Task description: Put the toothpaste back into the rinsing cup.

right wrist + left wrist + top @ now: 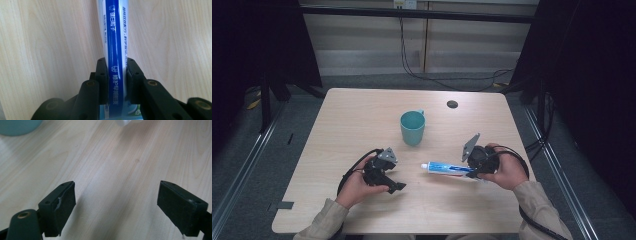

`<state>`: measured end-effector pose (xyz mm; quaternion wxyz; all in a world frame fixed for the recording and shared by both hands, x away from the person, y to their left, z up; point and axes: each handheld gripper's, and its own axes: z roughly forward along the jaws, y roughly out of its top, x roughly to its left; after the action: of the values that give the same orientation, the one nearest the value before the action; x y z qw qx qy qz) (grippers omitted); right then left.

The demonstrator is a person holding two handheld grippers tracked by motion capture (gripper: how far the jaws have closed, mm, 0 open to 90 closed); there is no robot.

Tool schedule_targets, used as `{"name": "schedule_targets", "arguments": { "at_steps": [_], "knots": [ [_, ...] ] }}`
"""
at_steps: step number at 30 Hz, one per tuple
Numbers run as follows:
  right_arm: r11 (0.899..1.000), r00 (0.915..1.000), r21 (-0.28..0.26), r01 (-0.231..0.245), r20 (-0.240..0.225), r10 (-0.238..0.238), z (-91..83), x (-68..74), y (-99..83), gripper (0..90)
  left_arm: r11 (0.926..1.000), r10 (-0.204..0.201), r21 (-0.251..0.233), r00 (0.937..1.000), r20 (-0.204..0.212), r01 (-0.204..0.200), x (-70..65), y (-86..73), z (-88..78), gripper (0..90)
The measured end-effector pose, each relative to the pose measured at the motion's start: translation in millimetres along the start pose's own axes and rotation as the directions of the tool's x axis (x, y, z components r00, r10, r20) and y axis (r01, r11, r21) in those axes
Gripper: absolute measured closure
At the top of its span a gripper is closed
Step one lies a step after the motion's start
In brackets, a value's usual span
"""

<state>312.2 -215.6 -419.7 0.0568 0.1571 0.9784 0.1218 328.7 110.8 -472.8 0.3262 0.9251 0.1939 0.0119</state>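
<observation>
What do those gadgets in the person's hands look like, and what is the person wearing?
Each hand-held gripper, left and right, is black with two blocky black jaws, brass-coloured screw holes, a grey three-cornered plate on top and a trailing black cable. The person's sleeves are beige.

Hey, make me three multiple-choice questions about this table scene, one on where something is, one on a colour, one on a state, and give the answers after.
1. Where does the cup stand?
A. near the middle of the table
B. at the table's near left corner
C. on the floor

2. What colour is the cup?
A. red
B. teal
C. yellow

3. What is the right gripper doing?
A. hanging open over bare wood
B. clamped on the cup
C. clamped on the toothpaste tube

Answers:
1 A, the high view shows the cup near the table's middle, beyond both hands.
2 B, its wall and handle are teal.
3 C, the right gripper view shows both jaws pressed on the blue-and-white tube, while the left gripper stands open with only wood between its jaws.
</observation>
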Motion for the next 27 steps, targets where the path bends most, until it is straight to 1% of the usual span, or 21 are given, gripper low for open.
{"name": "schedule_targets", "arguments": {
  "at_steps": [2,4,6,8,9,11,12,13,15,16,17,18,19,20,21,22,23,24,25,26,27],
  "knots": [
    [1.000,1.0000,0.002,0.000,0.008,0.000,-1.4,0.8,3.5,75.2,0.9999,0.010,0.009,0.9999,-0.011,-0.010,-2.1,7.6,-3.8,14.9],
    [1.000,1.0000,0.004,0.002,0.006,-0.002,-2.2,0.6,4.8,75.2,0.9998,0.021,0.005,0.9997,-0.012,-0.021,-4.7,13.7,-7.3,15.1],
    [1.000,0.9999,-0.001,0.009,0.006,-0.009,-2.8,1.2,6.5,75.2,0.9985,0.050,0.025,0.9984,-0.025,-0.050,-6.9,22.5,-11.3,15.3],
    [1.000,0.9999,0.001,0.010,-0.004,-0.010,-3.9,1.8,8.2,75.3,0.9969,0.071,0.035,0.9972,-0.025,-0.070,-8.5,29.1,-13.2,15.7],
    [1.000,0.9998,-0.008,0.018,0.001,-0.018,-3.8,1.3,8.6,75.2,0.9965,0.076,0.038,0.9967,-0.029,-0.075,-9.5,32.7,-13.7,15.8],
    [1.000,1.0000,0.005,0.007,-0.002,-0.007,-5.0,2.6,11.0,75.2,0.9945,0.094,0.050,0.9950,-0.034,-0.092,-10.7,40.2,-14.7,15.8],
    [1.000,0.9998,0.001,0.021,0.001,-0.021,-4.7,1.8,11.7,75.3,0.9933,0.104,0.054,0.9939,-0.036,-0.102,-11.7,44.7,-15.2,15.8],
    [1.000,0.9998,0.000,0.019,-0.009,-0.019,-4.3,2.6,12.9,75.3,0.9919,0.115,0.059,0.9927,-0.036,-0.113,-12.4,48.1,-15.3,15.9],
    [1.000,0.9995,0.003,0.026,-0.017,-0.026,-3.9,3.5,14.9,75.4,0.9888,0.131,0.077,0.9909,-0.031,-0.128,-14.3,53.4,-14.4,16.2],
    [1.000,0.9996,0.001,0.024,-0.015,-0.024,-3.8,4.2,15.9,75.4,0.9854,0.148,0.090,0.9885,-0.033,-0.144,-15.2,56.6,-13.2,16.2],
    [1.000,0.9997,-0.001,0.022,-0.013,-0.022,-3.6,5.1,17.4,75.4,0.9841,0.153,0.096,0.9876,-0.034,-0.149,-15.8,58.5,-11.8,16.2],
    [0.999,0.9992,-0.010,0.037,-0.014,-0.038,-3.0,4.7,18.7,75.4,0.9826,0.158,0.104,0.9869,-0.033,-0.154,-16.0,60.2,-10.5,16.3],
    [1.000,0.9995,-0.006,0.028,-0.014,-0.029,-3.7,5.9,20.2,75.5,0.9820,0.160,0.107,0.9866,-0.032,-0.156,-16.3,61.4,-8.9,16.5],
    [0.999,0.9992,-0.013,0.035,-0.020,-0.035,-3.6,5.8,21.4,75.6,0.9805,0.167,0.110,0.9855,-0.031,-0.163,-16.5,62.5,-7.4,16.9],
    [0.999,0.9993,-0.016,0.035,-0.013,-0.036,-3.9,6.6,22.9,75.8,0.9791,0.173,0.114,0.9844,-0.031,-0.168,-17.1,63.4,-6.0,17.1],
    [0.999,0.9987,-0.021,0.050,-0.013,-0.050,-4.1,6.6,24.3,76.1,0.9778,0.178,0.118,0.9835,-0.033,-0.173,-17.6,64.4,-4.9,17.5],
    [0.999,0.9990,-0.011,0.041,-0.019,-0.041,-5.0,8.0,26.5,76.2,0.9767,0.184,0.119,0.9822,-0.036,-0.179,-18.1,65.5,-3.6,18.0],
    [0.999,0.9985,-0.019,0.051,-0.016,-0.052,-5.0,7.8,28.3,76.3,0.9756,0.190,0.119,0.9810,-0.038,-0.184,-18.5,66.7,-2.6,18.1],
    [0.998,0.9978,-0.030,0.061,-0.026,-0.061,-4.3,7.3,29.9,76.4,0.9751,0.192,0.120,0.9806,-0.039,-0.186,-18.8,67.8,-1.4,18.6],
    [0.998,0.9978,-0.025,0.063,-0.020,-0.064,-4.5,7.8,31.4,76.6,0.9745,0.194,0.123,0.9802,-0.040,-0.188,-19.0,69.0,-0.4,18.7],
    [0.997,0.9976,-0.026,0.068,-0.013,-0.068,-4.4,8.8,33.2,76.7,0.9722,0.204,0.126,0.9779,-0.044,-0.197,-19.2,70.2,0.8,18.9]
  ]
}}
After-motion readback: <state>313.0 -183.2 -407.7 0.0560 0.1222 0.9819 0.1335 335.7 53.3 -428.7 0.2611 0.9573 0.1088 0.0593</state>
